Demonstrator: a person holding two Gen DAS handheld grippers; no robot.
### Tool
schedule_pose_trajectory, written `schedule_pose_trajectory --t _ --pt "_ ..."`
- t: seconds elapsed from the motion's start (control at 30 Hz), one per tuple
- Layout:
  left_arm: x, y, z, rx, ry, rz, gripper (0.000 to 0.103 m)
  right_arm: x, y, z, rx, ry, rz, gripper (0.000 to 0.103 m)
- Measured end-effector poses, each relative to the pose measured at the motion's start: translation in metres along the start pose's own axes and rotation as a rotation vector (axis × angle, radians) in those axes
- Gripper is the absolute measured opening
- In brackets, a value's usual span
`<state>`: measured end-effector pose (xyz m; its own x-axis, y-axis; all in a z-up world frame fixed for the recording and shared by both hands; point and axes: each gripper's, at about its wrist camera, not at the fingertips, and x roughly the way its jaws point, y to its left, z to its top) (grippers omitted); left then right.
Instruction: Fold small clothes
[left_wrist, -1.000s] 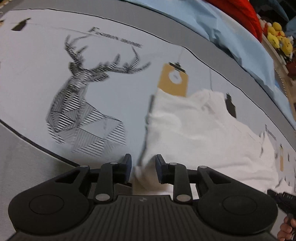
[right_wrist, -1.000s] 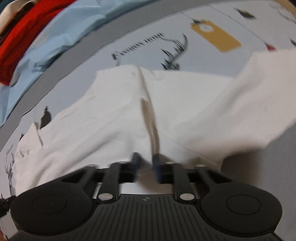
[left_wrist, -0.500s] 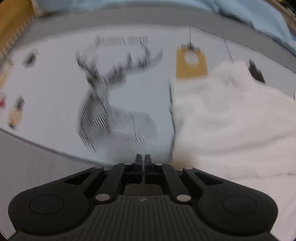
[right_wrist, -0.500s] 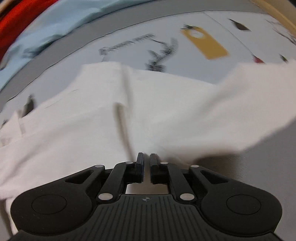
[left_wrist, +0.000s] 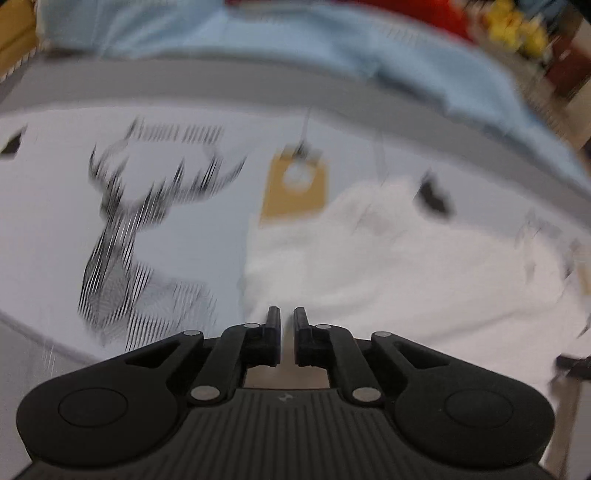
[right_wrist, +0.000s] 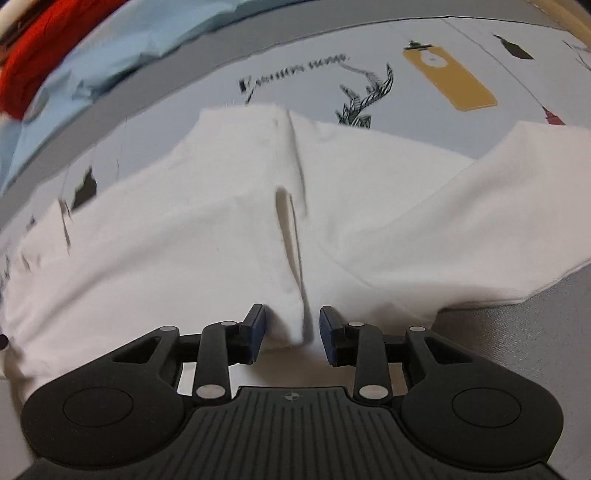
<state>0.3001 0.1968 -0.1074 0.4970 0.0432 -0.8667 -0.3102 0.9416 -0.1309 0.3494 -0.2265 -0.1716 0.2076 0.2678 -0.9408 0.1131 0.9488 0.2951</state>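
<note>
A printed grey cloth (right_wrist: 424, 48) with a deer drawing (left_wrist: 122, 236) covers the surface. On it lies the white garment (right_wrist: 192, 236), spread wide, long axis running across the right wrist view, a raised fold running away from the camera. The right gripper (right_wrist: 291, 325) has just been opening; its jaws stand apart around that fold's near end, pads clear. The left gripper (left_wrist: 284, 328), nearly closed, holds nothing, at the garment's near edge.

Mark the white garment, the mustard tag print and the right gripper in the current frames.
white garment (right_wrist: 207, 236): right wrist view, on its flat left panel.
mustard tag print (right_wrist: 452, 77): right wrist view, on the middle of the printed tag.
right gripper (right_wrist: 291, 325): right wrist view, midway between its fingertips, over the fabric fold.
</note>
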Motion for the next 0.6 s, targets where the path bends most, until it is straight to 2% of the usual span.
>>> schedule_pose_trajectory --t 0.1,0.2,0.3,0.37,0.4,0.47,0.53,0.57,0.6 --pt "0.015 0.002 -0.001 -0.007 -0.012 -0.019 0.007 -0.009 0.005 0.002 -0.034 -0.051 0.017 0.039" --pt "0.046 0.005 -0.009 0.015 0.067 0.073 0.007 -0.002 0.002 -0.001 -0.013 -0.006 -0.009 0.040" --pt "0.027 -0.001 -0.005 0.010 0.039 0.087 0.007 -0.003 0.004 0.002 0.008 0.008 -0.002 0.040" --pt "0.008 -0.011 -0.004 0.039 -0.023 0.058 0.009 -0.015 0.008 0.002 -0.022 -0.018 0.004 0.040" --pt "0.005 -0.014 -0.004 0.051 -0.016 0.050 0.009 -0.018 0.009 0.003 -0.031 -0.027 0.005 0.041" --pt "0.008 -0.017 -0.010 0.070 0.036 0.054 0.009 -0.024 0.006 0.005 -0.020 -0.035 0.010 0.041" --pt "0.030 -0.015 -0.018 0.094 0.142 0.087 0.008 -0.027 0.003 0.008 -0.005 -0.039 0.019 0.041" --pt "0.036 -0.013 -0.024 0.113 0.160 0.091 0.008 -0.031 0.002 0.008 -0.003 -0.044 0.021 0.041" --pt "0.033 -0.016 -0.025 0.129 0.141 0.101 0.009 -0.035 0.001 0.009 -0.005 -0.052 0.021 0.041"
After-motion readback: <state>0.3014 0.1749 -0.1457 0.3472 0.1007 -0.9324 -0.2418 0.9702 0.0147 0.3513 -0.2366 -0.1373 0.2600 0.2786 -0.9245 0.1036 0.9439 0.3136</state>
